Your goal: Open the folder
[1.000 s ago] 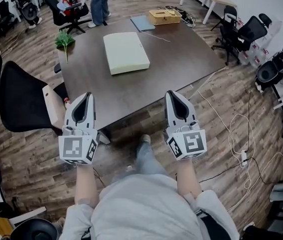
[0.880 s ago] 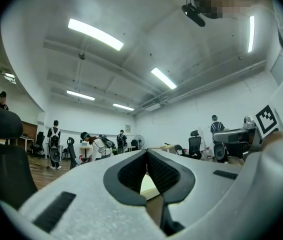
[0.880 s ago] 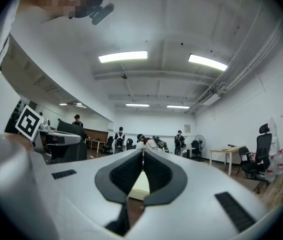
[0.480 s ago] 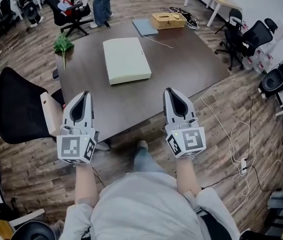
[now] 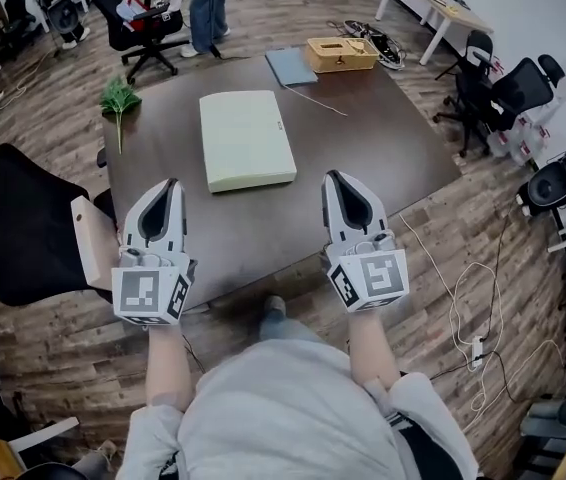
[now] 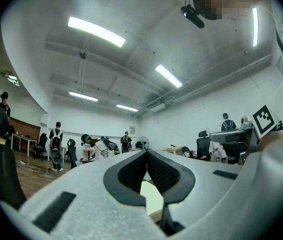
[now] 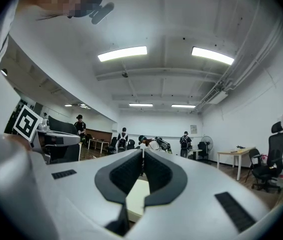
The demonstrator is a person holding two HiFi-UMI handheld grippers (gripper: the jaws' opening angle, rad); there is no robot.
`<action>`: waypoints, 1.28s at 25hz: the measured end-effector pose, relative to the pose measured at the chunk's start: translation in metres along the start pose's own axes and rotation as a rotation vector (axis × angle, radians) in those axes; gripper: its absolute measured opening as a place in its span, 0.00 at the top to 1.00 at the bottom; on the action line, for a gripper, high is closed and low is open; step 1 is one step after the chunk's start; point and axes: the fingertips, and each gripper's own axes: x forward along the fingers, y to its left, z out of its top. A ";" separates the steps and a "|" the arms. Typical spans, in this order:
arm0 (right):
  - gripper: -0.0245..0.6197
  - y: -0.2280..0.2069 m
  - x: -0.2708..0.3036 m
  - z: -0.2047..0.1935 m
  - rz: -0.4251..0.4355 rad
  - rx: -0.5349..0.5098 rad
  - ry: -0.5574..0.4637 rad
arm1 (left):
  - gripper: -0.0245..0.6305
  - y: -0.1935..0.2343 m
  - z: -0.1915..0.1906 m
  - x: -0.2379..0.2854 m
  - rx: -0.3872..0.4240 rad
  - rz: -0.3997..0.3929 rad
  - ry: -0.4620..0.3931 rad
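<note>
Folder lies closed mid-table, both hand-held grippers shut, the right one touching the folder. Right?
No: the right hand-held gripper is clear of the folder, near the table's front edge, as the head view shows. The folder does lie closed mid-table, and the left hand-held gripper is shut too.

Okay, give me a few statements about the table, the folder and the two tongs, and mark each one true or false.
1. The pale folder lies closed on the dark table. True.
2. The right tongs grip the folder. False: they are shut on nothing, at the table's near edge, short of the folder.
3. A green leafy sprig lies at the table's far left corner. True.
4. The wooden box stands on the pale folder. False: it stands apart from it, at the far edge.
5. The left tongs are wide open. False: they are shut and empty.
</note>
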 end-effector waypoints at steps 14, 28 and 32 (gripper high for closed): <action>0.94 -0.060 0.055 -0.012 0.072 0.001 -0.007 | 0.95 -0.012 -0.001 0.076 0.015 0.048 -0.010; 0.94 -0.100 0.088 -0.037 0.102 0.052 0.012 | 0.95 -0.026 -0.007 0.122 0.056 0.061 0.006; 0.94 -0.100 0.100 -0.047 0.119 0.062 0.032 | 0.95 -0.021 -0.016 0.131 0.062 0.061 0.029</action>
